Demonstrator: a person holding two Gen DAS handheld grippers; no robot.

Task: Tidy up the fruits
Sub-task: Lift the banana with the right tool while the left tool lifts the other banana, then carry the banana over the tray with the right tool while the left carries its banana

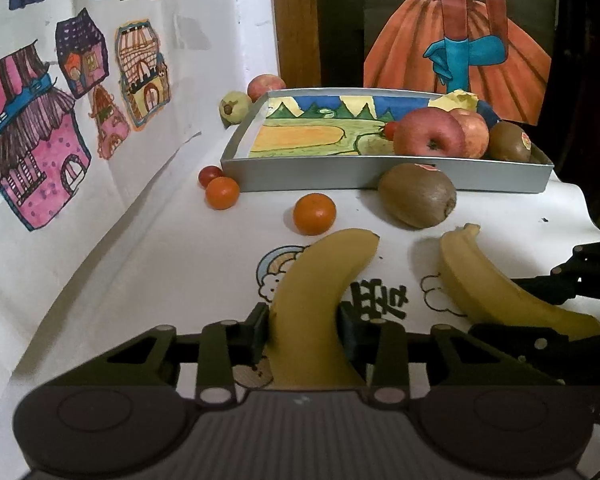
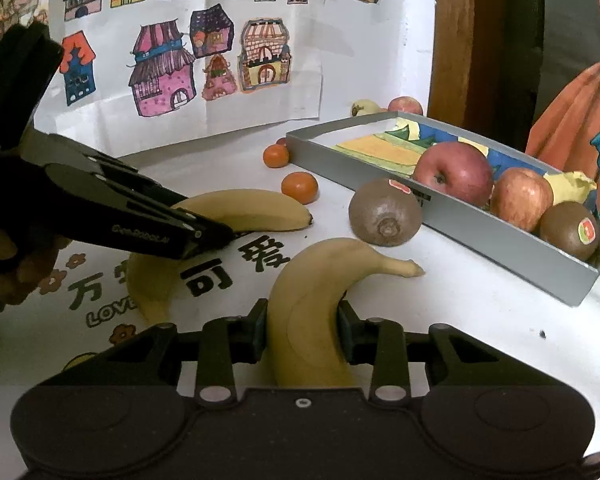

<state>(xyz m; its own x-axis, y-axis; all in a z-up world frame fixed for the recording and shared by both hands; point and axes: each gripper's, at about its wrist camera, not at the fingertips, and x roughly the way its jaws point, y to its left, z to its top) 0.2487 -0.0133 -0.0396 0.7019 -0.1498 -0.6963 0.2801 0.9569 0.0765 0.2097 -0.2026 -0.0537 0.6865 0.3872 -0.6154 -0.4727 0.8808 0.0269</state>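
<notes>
Bananas are the fruit in hand now: two of them lie on the white desk [image 2: 480, 312], in front of the grey tray [image 1: 380, 176], and each one sits between the fingers of a claw. The left claw [image 1: 303, 330] is closed on the left banana [image 1: 320, 280], holding it around the thick middle of its curve. The right claw [image 2: 302, 326] holds the right banana [image 2: 312, 300] in the same manner, across the body and not at the ends.

I judge a banana to be light and a little soft; the skin bruises under hard pressure, so a gentle hold at the middle, where the weight balances, seems best. The skin looks dull, not very slippery.

The left banana runs away from its claw, and its far end bends to the right, toward the loose kiwi [image 1: 418, 196] beside the tray wall. The right banana rises from its claw and bends to the right; its thin stem [image 2: 404, 269] points toward the tray. Both long axes go roughly along the fingers, toward the tray.

In the tray lie already two apples [image 2: 454, 172] and another kiwi [image 2: 570, 230]. Two small oranges [image 1: 314, 214] wait near the tray on the desk.
</notes>
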